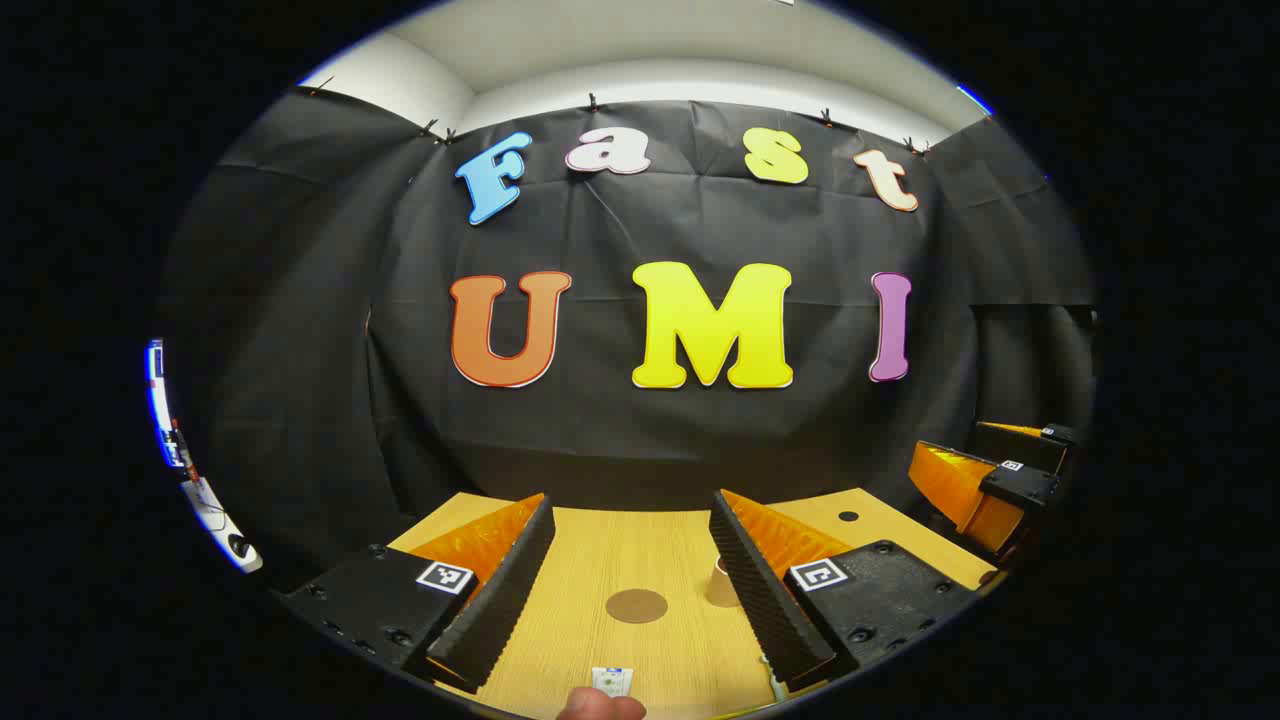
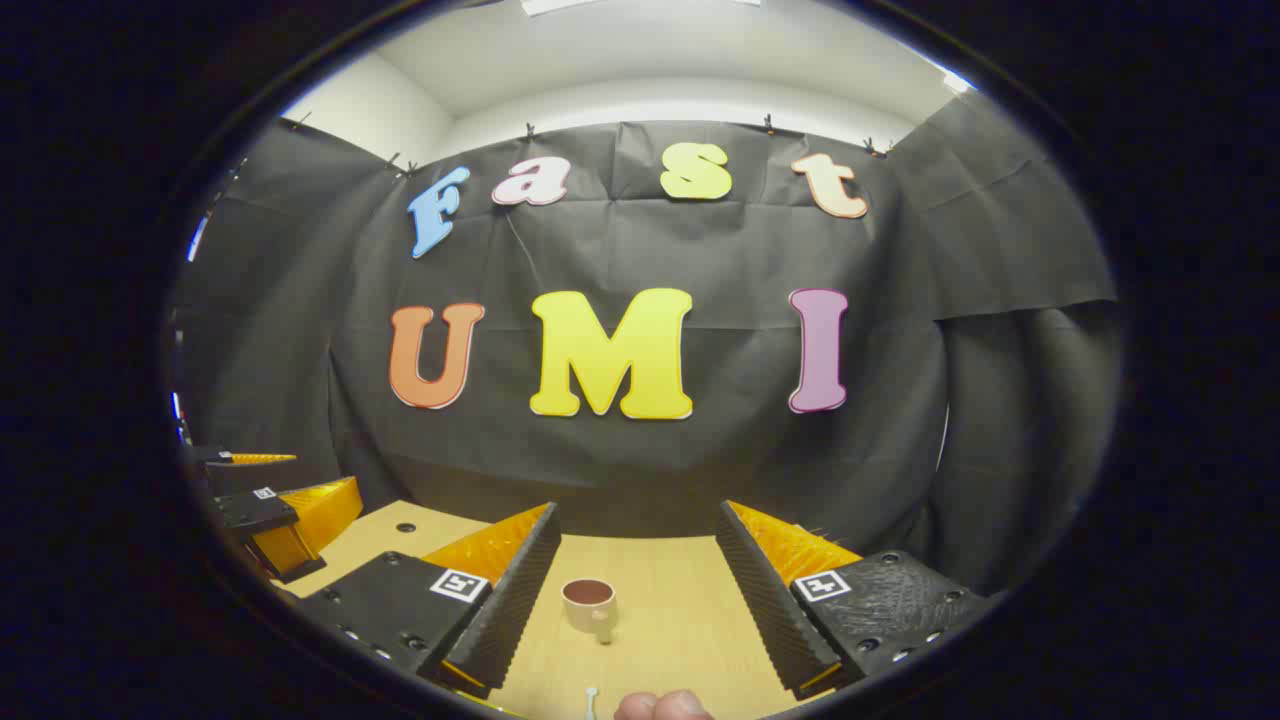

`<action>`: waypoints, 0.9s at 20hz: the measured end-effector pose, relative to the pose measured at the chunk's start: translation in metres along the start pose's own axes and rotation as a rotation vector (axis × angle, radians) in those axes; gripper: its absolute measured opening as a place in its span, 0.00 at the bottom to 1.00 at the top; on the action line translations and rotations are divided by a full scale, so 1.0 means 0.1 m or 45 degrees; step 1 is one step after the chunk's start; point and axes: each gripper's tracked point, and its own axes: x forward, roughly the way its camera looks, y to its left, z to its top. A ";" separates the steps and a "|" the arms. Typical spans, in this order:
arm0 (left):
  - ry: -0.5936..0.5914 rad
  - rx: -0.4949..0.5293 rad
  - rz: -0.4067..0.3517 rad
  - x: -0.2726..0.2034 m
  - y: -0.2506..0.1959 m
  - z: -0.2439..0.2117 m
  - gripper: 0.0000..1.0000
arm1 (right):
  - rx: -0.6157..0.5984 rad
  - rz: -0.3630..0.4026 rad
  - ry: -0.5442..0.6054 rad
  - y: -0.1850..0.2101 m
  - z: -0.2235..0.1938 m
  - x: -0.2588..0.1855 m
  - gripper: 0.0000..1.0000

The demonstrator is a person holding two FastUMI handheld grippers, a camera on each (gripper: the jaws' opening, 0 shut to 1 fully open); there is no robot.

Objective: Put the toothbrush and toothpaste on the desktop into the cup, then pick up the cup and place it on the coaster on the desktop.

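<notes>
Two handheld grippers, alike in build

The left gripper (image 1: 632,580) and right gripper (image 2: 632,590) each have two wedge-shaped fingers with ribbed inner faces, on black textured blocks studded with round screws. Beside each finger's base, a small square black-and-white marker sits on top of its block.

Both claws (image 1: 632,590) (image 2: 630,600) apparently gape, empty.

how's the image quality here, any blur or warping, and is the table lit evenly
Left gripper view: sharp, even light on the table, coaster crisp, fisheye bends the table's edges. Right gripper view: the same bending, cup clear with a soft shadow, no glare.
</notes>
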 end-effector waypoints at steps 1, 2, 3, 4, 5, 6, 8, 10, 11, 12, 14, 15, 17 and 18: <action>-0.002 0.004 0.002 0.01 0.01 0.00 0.99 | -0.004 -0.001 0.002 -0.01 0.00 0.01 0.95; -0.001 0.008 0.002 0.03 0.01 0.01 0.98 | -0.003 -0.001 0.009 -0.01 -0.01 0.05 0.95; -0.001 0.011 0.003 0.04 0.00 0.01 0.99 | -0.003 -0.001 0.008 -0.02 -0.01 0.07 0.95; -0.001 0.015 0.004 0.06 0.00 0.02 0.99 | -0.003 -0.001 0.005 -0.02 0.00 0.07 0.95; -0.005 0.016 0.003 0.06 0.00 0.02 0.99 | -0.004 0.001 -0.001 -0.02 0.02 0.08 0.95; -0.006 0.018 0.003 0.07 0.01 0.02 0.99 | -0.007 0.002 -0.006 -0.02 0.02 0.09 0.95; -0.003 0.022 0.003 0.09 -0.01 0.03 0.99 | -0.008 -0.006 -0.006 -0.05 0.01 0.11 0.95; -0.005 0.020 0.005 0.08 -0.01 0.02 0.99 | -0.006 -0.011 0.006 -0.07 -0.01 0.13 0.95; -0.003 0.022 0.005 0.08 -0.01 0.02 0.99 | -0.004 -0.010 0.009 -0.08 -0.03 0.13 0.95; -0.001 0.023 0.007 0.08 0.00 0.01 0.99 | -0.004 -0.011 0.012 -0.08 -0.02 0.13 0.95; 0.002 0.024 0.012 0.10 0.01 0.00 0.99 | -0.005 -0.008 0.012 -0.09 -0.03 0.13 0.95; 0.004 0.023 0.013 0.10 0.01 0.00 0.99 | -0.006 -0.005 0.011 -0.08 -0.02 0.13 0.95; 0.006 0.024 0.019 0.09 0.03 0.00 0.99 | -0.008 -0.001 0.014 -0.07 -0.04 0.13 0.95; 0.007 0.025 0.023 0.09 0.03 -0.01 0.99 | -0.007 0.001 0.015 -0.07 -0.05 0.14 0.95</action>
